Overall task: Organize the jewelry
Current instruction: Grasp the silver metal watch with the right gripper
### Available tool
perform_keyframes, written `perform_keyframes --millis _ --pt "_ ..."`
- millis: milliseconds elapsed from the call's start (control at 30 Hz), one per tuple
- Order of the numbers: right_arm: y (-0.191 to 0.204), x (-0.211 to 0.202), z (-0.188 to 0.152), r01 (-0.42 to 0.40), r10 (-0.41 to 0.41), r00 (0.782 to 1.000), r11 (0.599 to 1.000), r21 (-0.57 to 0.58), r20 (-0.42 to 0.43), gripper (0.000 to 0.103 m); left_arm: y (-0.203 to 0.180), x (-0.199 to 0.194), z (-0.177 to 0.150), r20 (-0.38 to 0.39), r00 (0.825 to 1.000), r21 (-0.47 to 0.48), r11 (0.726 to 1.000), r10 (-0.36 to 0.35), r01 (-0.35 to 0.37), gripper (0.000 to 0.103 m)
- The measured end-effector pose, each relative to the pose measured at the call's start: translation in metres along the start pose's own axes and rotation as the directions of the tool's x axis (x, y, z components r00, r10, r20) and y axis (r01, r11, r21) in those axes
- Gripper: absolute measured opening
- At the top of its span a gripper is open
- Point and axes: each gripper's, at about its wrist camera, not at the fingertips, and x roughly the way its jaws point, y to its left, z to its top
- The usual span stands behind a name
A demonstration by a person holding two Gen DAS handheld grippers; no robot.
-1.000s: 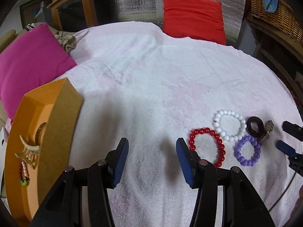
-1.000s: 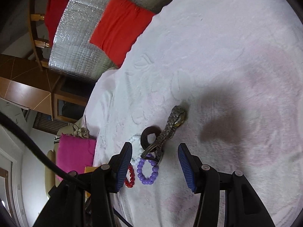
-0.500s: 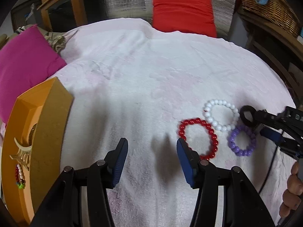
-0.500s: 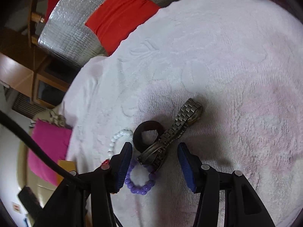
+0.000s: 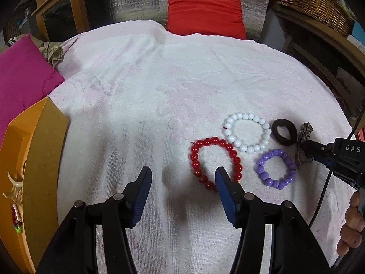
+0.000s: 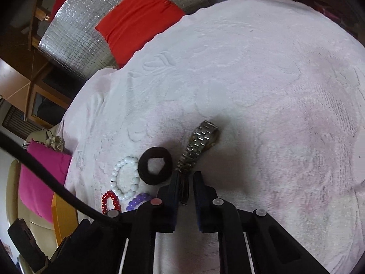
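White letters "DAS" on the black body of the right gripper [image 5: 305,147], read in the left wrist view near the right edge of the frame; further letters cut off there. Faint embossed pattern on the towel [image 6: 262,73], not legible as text. Nothing else readable anywhere in either view.

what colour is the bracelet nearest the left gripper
Red beads; the red bracelet shows best in the left wrist view.

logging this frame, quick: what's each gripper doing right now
left gripper: opening, nothing between its fingers, above the red bead bracelet.
right gripper: closed on the metal watch.
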Motion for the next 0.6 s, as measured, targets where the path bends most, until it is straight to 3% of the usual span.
perform_keyframes --millis 300,600 --pt "-0.018 -0.010 0.002 -0.013 0.013 0.999 1.000 0.012 -0.031 0.013 -0.015 -0.009 0.002 0.045 0.998 0.055 0.997 -0.054 0.052 0.059" --pt "-0.050 -0.029 0.006 -0.008 0.009 1.000 0.998 0.055 -0.021 0.013 -0.058 -0.013 -0.002 0.073 0.989 0.188 0.976 -0.125 0.110 0.062"
